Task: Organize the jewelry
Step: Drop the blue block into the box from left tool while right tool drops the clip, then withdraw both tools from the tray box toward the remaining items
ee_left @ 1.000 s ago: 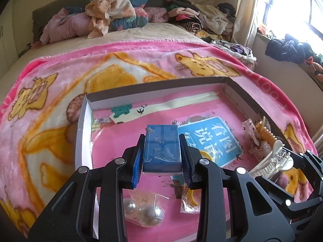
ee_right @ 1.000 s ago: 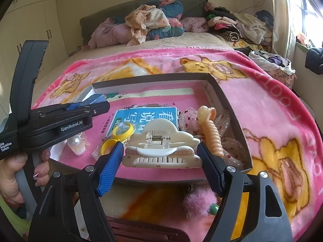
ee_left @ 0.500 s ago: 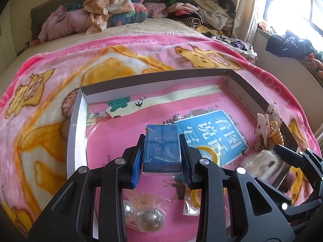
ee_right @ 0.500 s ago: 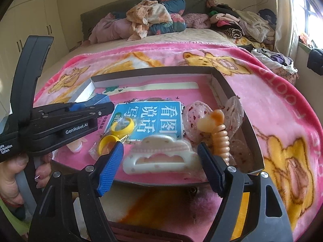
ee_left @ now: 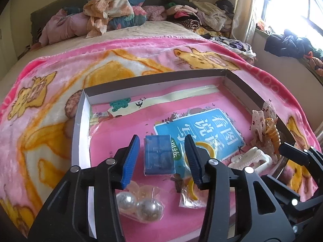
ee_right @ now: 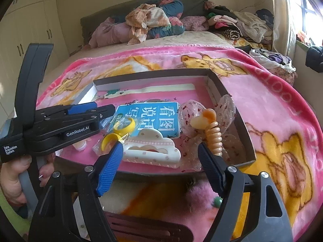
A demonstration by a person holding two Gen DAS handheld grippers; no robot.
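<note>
A shallow box [ee_left: 80, 121] with a pink lining lies on the bed; it also shows in the right wrist view [ee_right: 232, 109]. My left gripper [ee_left: 161, 161] is open, and a small blue case [ee_left: 158, 155] lies on the lining between its fingers, apart from both pads. My right gripper [ee_right: 159, 169] is open, just behind a white hair claw [ee_right: 151, 151] that lies in the box; the claw also shows in the left wrist view [ee_left: 252, 158]. A bow with an orange spiral tie [ee_right: 214, 135] lies at the box's right side.
In the box lie a bag with two pearl balls [ee_left: 139, 205], yellow rings in a bag [ee_right: 123, 129] and a blue printed card [ee_left: 203, 131]. A pink cartoon blanket [ee_left: 50, 100] covers the bed. Piled clothes [ee_left: 113, 14] lie at the far end.
My left gripper has opened and let the blue case down into the box. My right gripper has opened and the white hair claw now lies in the box.
</note>
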